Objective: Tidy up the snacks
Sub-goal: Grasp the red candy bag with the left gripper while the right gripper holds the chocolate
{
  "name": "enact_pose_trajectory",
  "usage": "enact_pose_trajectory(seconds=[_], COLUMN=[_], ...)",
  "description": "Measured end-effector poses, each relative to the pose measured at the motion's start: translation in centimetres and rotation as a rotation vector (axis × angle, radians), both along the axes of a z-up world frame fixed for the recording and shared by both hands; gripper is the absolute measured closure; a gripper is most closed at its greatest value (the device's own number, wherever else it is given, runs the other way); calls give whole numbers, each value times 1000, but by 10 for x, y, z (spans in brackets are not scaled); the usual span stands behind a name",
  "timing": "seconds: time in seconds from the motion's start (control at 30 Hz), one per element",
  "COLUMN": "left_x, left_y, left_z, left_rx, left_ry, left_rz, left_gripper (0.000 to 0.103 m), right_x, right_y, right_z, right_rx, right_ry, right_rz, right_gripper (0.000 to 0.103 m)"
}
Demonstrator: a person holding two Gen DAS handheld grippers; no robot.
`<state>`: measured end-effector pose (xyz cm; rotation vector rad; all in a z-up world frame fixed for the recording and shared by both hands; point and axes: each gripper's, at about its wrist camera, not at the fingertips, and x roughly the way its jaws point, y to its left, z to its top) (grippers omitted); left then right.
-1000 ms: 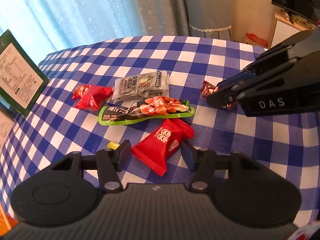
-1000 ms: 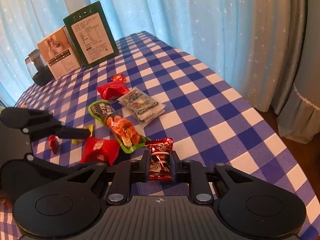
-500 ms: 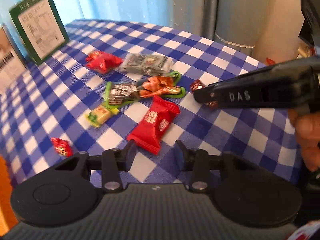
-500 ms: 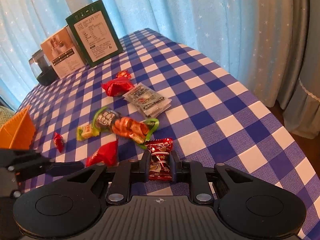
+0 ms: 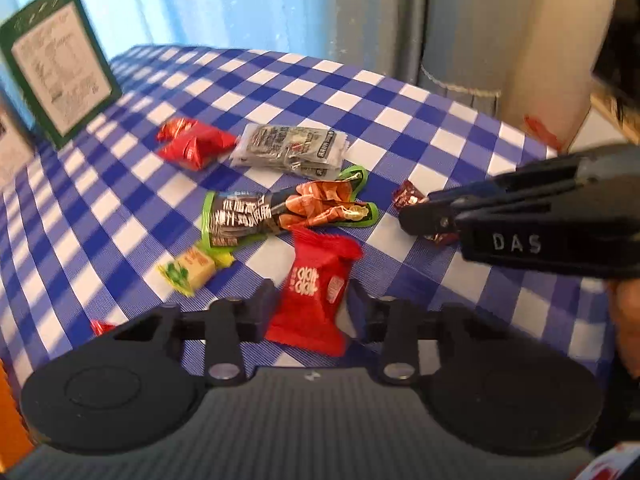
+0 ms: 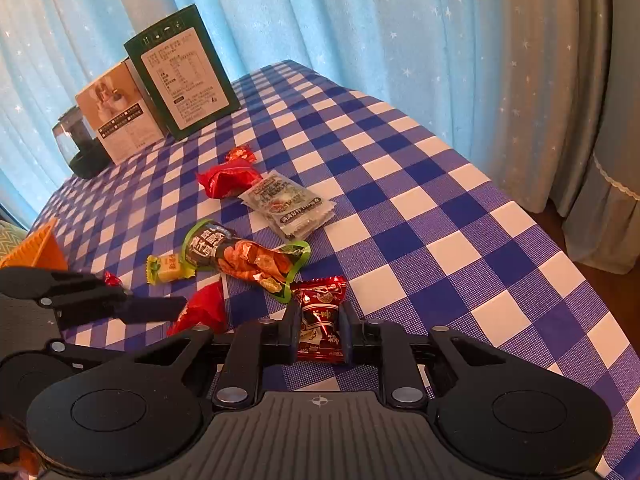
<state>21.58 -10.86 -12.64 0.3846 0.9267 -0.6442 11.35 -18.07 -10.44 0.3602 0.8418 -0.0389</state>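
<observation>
My left gripper (image 5: 313, 300) has its jaws close on both sides of a red snack packet (image 5: 316, 298), which also shows in the right wrist view (image 6: 202, 308); whether they pinch it I cannot tell. My right gripper (image 6: 320, 322) is shut on a dark red candy packet (image 6: 321, 320), seen from the left wrist view (image 5: 410, 196) at its tips. On the blue checked tablecloth (image 6: 420, 208) lie a green-edged snack pouch (image 6: 248, 258), a grey sachet (image 6: 288, 204), a red wrapped snack (image 6: 228, 178), a yellow-green candy (image 6: 168, 270) and a small red candy (image 6: 112, 279).
A green box (image 6: 182, 76), a white box (image 6: 120, 116) and a dark jar (image 6: 76, 144) stand at the table's far side. An orange basket (image 6: 38, 246) is at the left. Curtains hang behind; the table edge drops off on the right.
The left gripper has moved forward so the red packet now sits between its fingers, and the fingers have narrowed. The right gripper stays shut on the dark red candy, almost still.
</observation>
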Motion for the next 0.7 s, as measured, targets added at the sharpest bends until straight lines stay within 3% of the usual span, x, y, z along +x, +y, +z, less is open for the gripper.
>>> enact_pose_trajectory(seconds=[0.4,0.7], left_x=[-45,-84], left_y=[33,59], left_z=[13,32], left_rx=[-92,-135], left_ry=[4,10], left_rz=[311,425], left_gripper=[77,77], right_x=[-9,-43], right_y=[11,39], right_z=[7,18], right_rx=[-26,-86], right_ry=[-11,-4], right_rz=[50,133], right_gripper=[83,83])
